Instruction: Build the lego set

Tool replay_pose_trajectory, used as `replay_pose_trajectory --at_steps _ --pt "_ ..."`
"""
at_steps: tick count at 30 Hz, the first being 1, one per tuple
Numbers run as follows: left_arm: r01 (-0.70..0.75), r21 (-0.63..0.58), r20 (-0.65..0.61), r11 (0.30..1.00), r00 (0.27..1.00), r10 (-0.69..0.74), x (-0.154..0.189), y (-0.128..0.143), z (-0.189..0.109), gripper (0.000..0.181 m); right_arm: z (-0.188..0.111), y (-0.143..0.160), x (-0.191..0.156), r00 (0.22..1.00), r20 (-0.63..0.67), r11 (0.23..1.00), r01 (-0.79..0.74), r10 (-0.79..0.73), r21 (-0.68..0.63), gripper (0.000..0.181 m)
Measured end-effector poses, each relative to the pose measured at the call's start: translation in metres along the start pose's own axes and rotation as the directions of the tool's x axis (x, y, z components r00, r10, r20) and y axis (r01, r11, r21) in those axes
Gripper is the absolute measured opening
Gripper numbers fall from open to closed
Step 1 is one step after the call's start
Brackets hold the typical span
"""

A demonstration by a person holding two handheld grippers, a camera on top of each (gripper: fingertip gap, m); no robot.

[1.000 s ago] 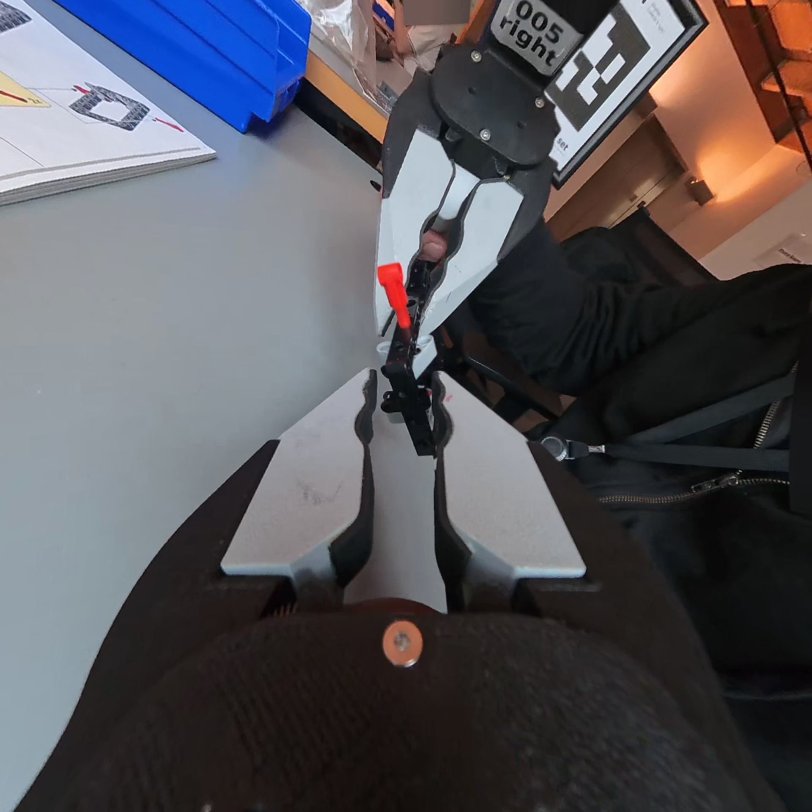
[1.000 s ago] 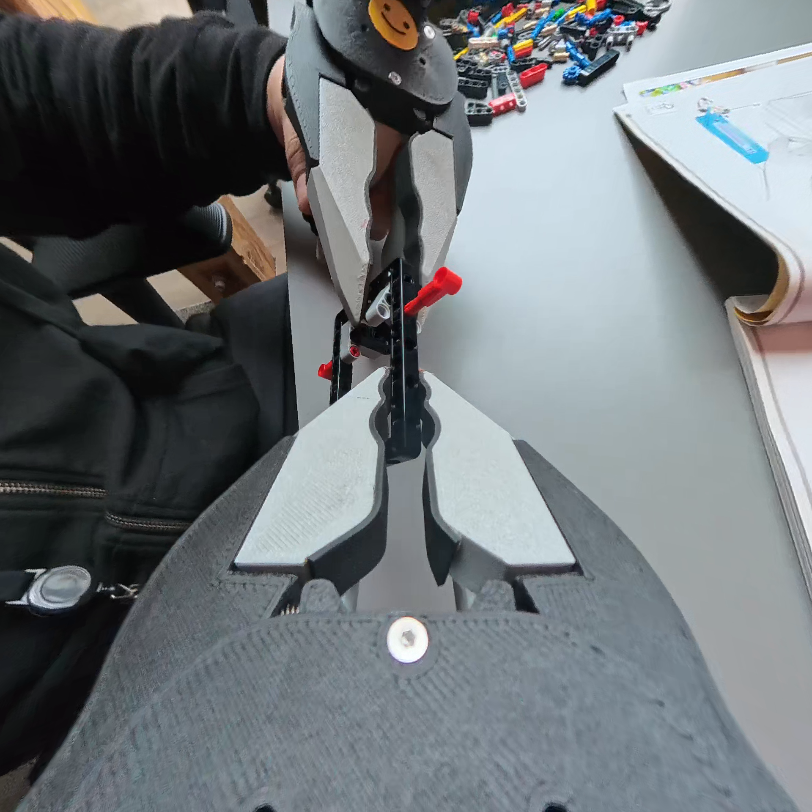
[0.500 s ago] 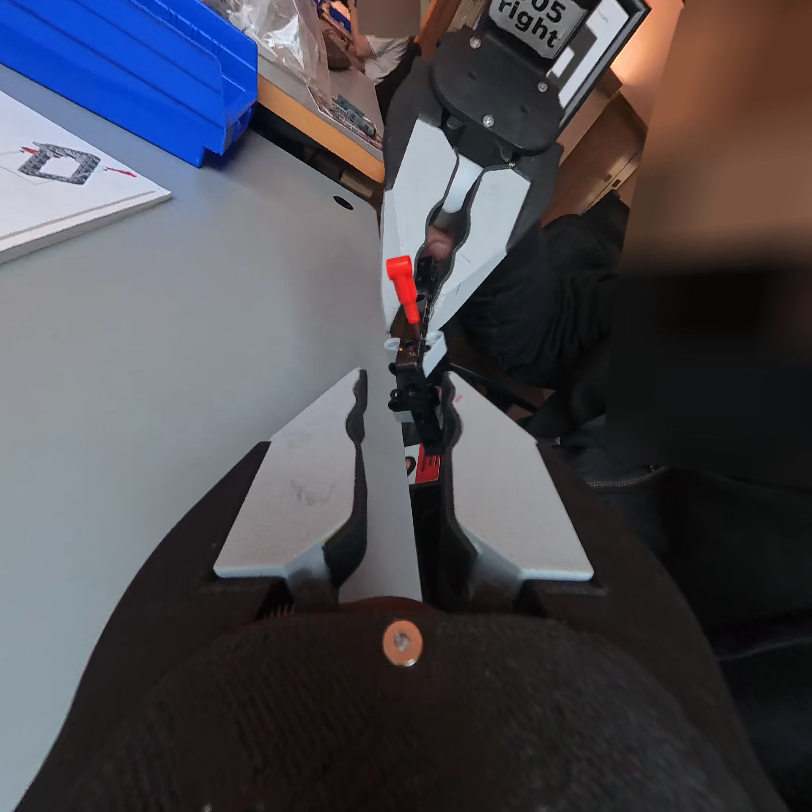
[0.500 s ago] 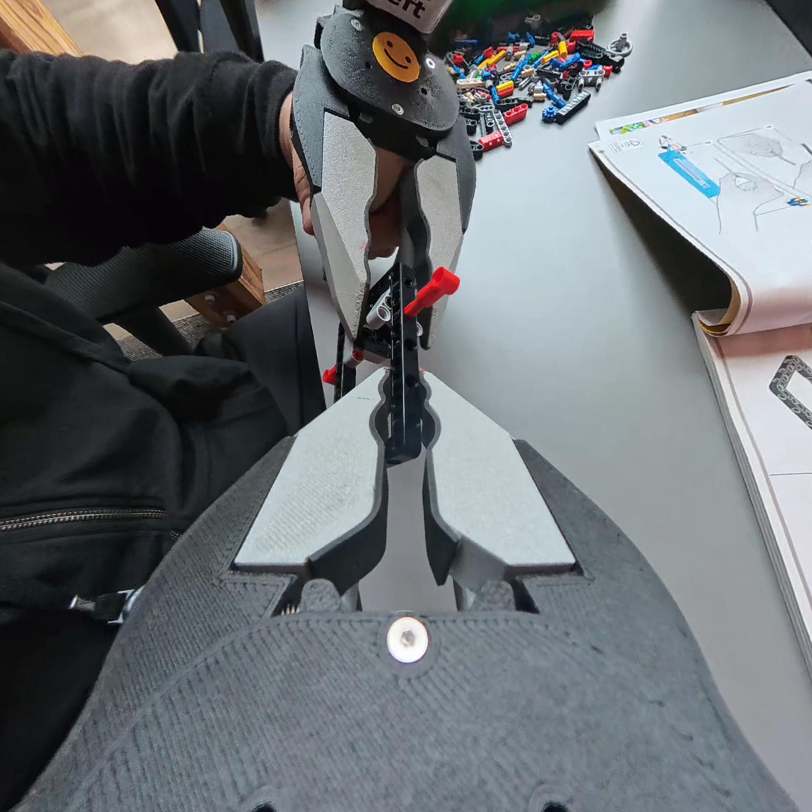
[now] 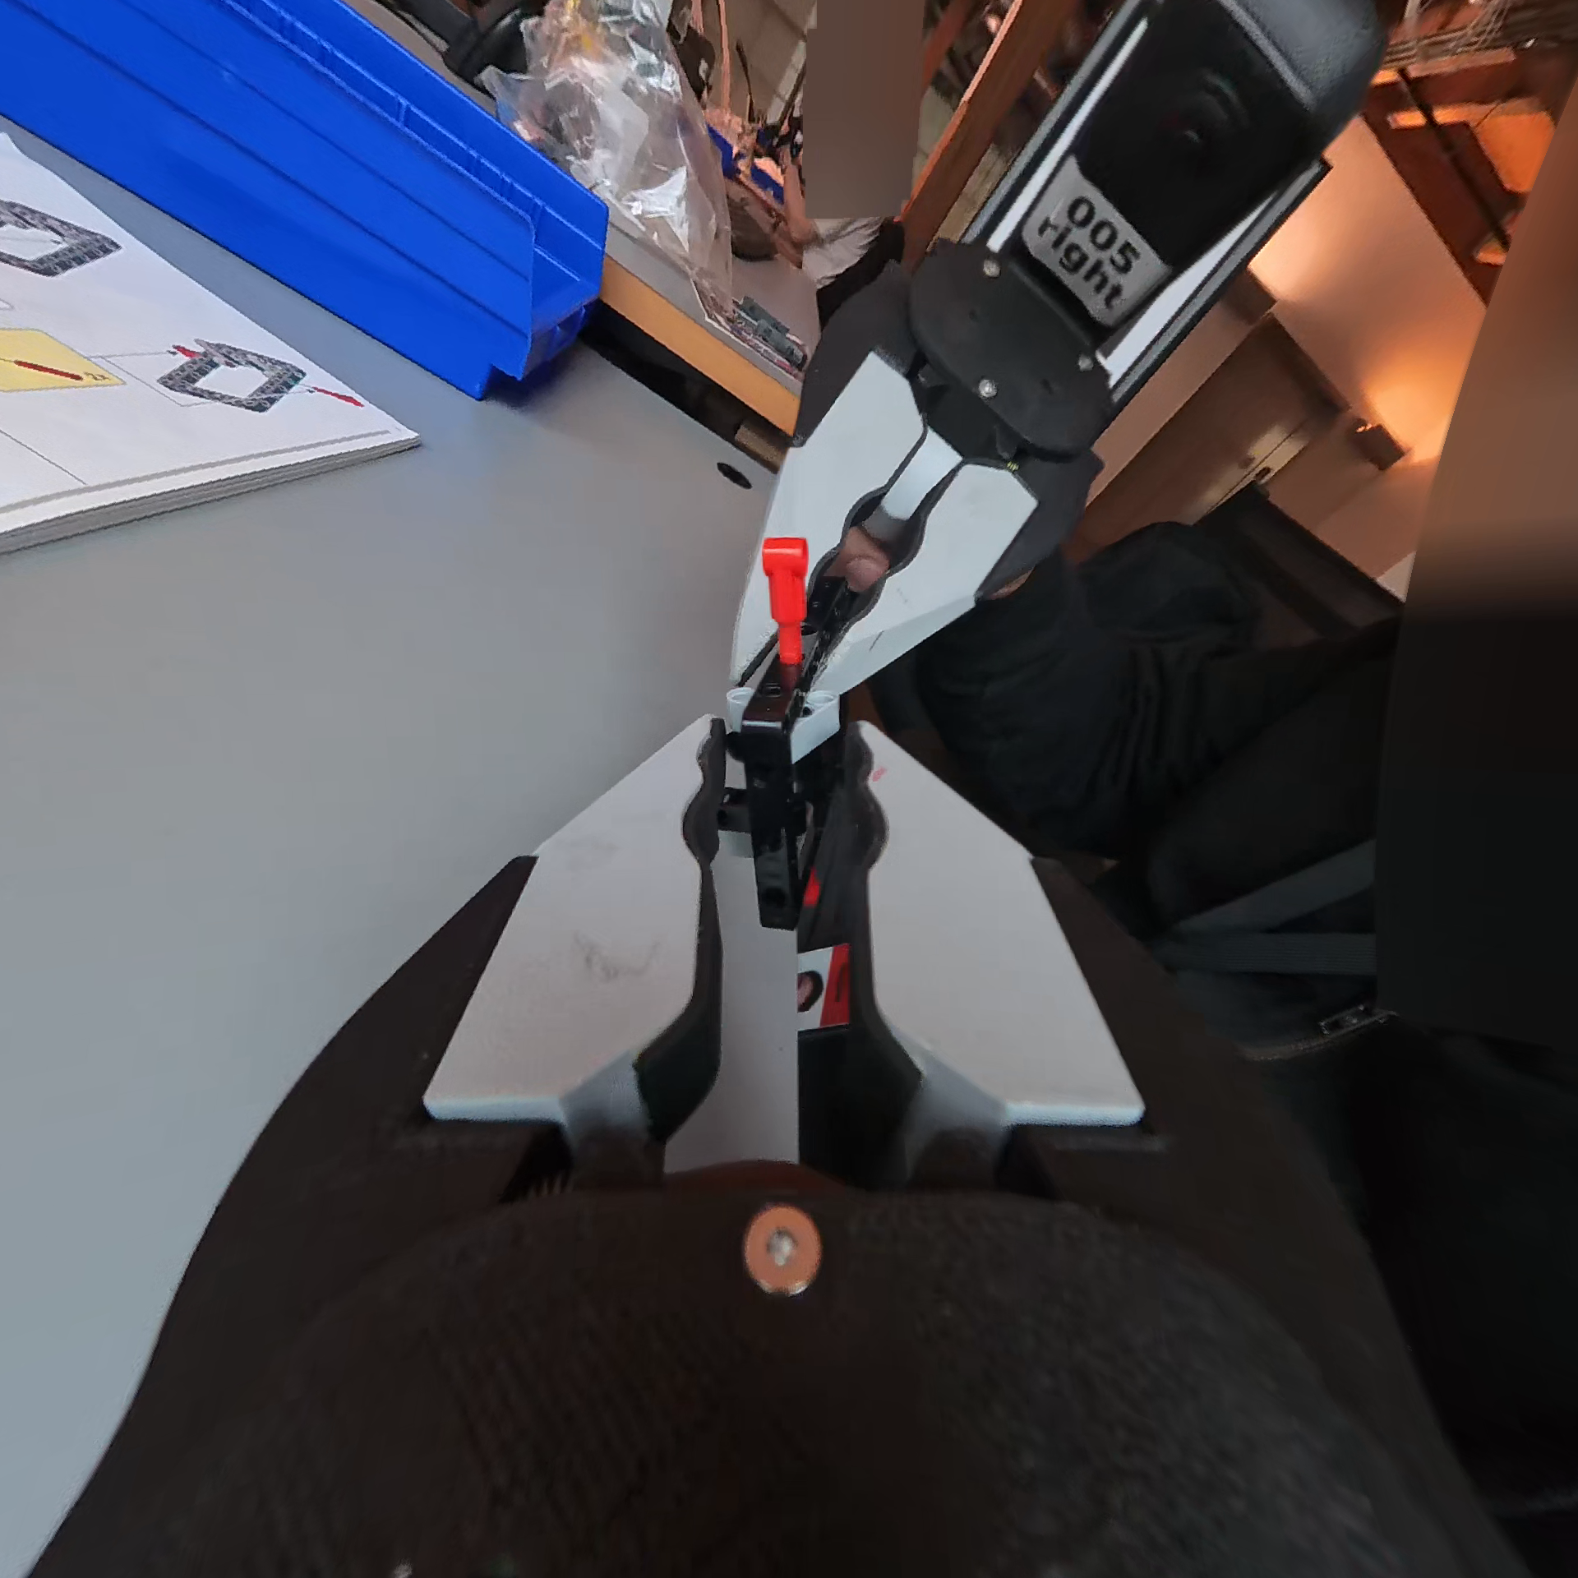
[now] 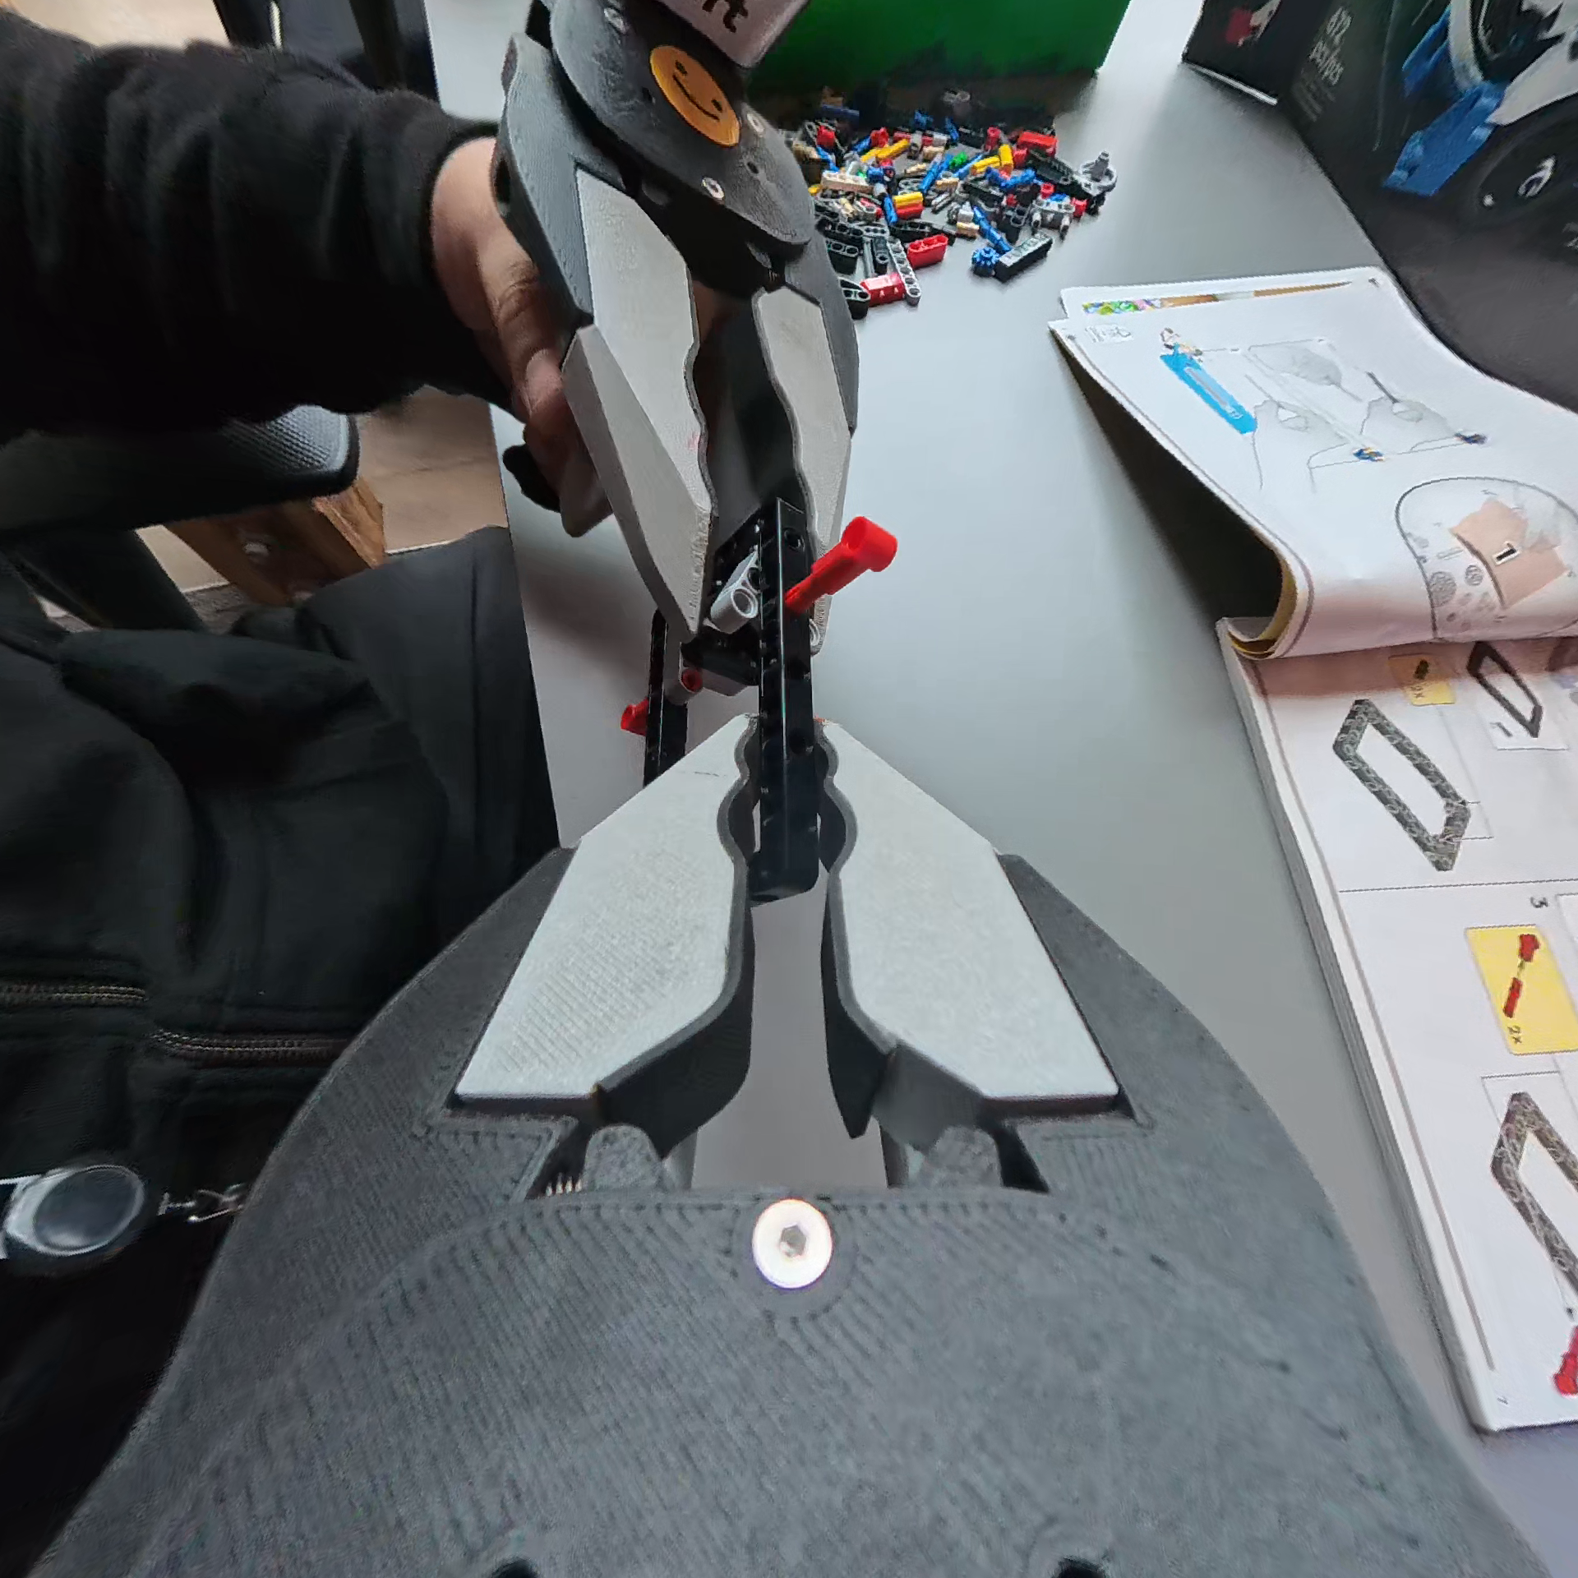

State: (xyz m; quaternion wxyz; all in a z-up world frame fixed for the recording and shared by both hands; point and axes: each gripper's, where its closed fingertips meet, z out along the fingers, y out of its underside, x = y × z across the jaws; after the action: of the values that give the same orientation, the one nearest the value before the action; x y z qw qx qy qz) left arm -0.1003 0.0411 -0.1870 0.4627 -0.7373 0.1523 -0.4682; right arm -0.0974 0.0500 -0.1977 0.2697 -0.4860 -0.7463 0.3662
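A black lego frame (image 5: 773, 820) with grey connectors and a red axle pin (image 5: 784, 589) is held in the air between both grippers, over the near edge of the grey table (image 5: 341, 683). My left gripper (image 5: 781, 739) is shut on one end of it. My right gripper (image 6: 784, 739) is shut on a black beam (image 6: 786, 803) of the same frame. The red pin (image 6: 841, 559) sticks out sideways from the beam. Each gripper shows in the other's view, the right gripper (image 5: 803, 657) and the left gripper (image 6: 760, 598), tip to tip. A second red pin (image 6: 634, 715) shows low on the frame.
A pile of loose lego pieces (image 6: 939, 205) lies at the far side of the table. An open instruction booklet (image 6: 1366, 512) lies to the right; it also shows in the left wrist view (image 5: 171, 410). A blue bin (image 5: 341, 196) and a plastic bag (image 5: 632, 128) stand behind it. A person's black sleeve (image 6: 213, 239) is at the left. Less than 4 cm separates the two grippers' tips.
Both grippers keep their hold on the frame. The pair has shifted and tilted a little, so more of the booklet and the table shows in both views.
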Motion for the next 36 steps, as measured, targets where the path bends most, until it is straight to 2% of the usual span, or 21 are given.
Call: replay_pose_trajectory --at_steps 3,5,8,11,13,20,24,27,30,33,36 --pt "0.029 0.03 -0.005 0.999 1.0 -0.029 -0.001 0.0 0.0 0.025 0.0 0.002 0.0 0.998 -0.04 0.999 0.041 -0.041 -0.009 0.007" --pt "0.018 0.06 0.04 0.998 0.999 -0.02 -0.006 0.0 0.001 0.024 0.001 0.003 0.003 0.993 -0.089 0.997 0.075 -0.076 -0.022 0.007" --pt "-0.039 0.085 0.212 0.996 0.977 0.02 -0.021 0.003 0.004 0.024 0.004 0.007 0.009 0.977 -0.171 0.991 0.114 -0.125 -0.071 0.007" --pt "-0.121 0.057 0.401 0.991 0.912 0.088 -0.035 0.008 0.003 0.024 0.01 0.013 0.013 0.948 -0.236 0.974 0.188 -0.214 -0.127 0.007" --pt "-0.172 0.048 0.444 0.984 0.886 0.133 -0.035 0.007 0.002 0.024 0.011 0.013 0.013 0.938 -0.246 0.968 0.222 -0.244 -0.115 0.007" --pt "-0.162 0.161 0.203 0.974 0.971 0.128 -0.009 -0.001 -0.007 0.027 -0.001 0.005 0.004 0.98 -0.117 0.985 0.165 -0.158 0.055 0.007" --pt "-0.188 0.124 0.214 0.974 0.964 0.158 -0.01 0.001 -0.016 0.023 -0.005 0.005 0.001 0.989 -0.058 0.982 0.143 -0.137 0.121 0.007" --pt "-0.203 0.086 0.186 0.975 0.965 0.184 -0.002 0.004 -0.011 0.025 -0.005 0.004 0.0 0.99 -0.046 0.977 0.14 -0.134 0.159 0.007" --pt "-0.295 0.038 0.199 0.955 0.938 0.282 0.003 0.009 -0.005 0.009 -0.008 0.002 -0.001 0.978 -0.077 0.953 0.208 -0.196 0.221 0.007" --pt "-0.446 -0.008 0.224 0.895 0.871 0.437 0.006 0.012 -0.004 0.007 -0.008 0.006 -0.005 0.958 -0.104 0.925 0.285 -0.267 0.25 0.007" --pt "-0.495 -0.077 0.213 0.865 0.84 0.5 0.001 0.021 -0.001 0.007 -0.004 0.013 -0.008 0.949 -0.104 0.915 0.314 -0.297 0.255 0.007"
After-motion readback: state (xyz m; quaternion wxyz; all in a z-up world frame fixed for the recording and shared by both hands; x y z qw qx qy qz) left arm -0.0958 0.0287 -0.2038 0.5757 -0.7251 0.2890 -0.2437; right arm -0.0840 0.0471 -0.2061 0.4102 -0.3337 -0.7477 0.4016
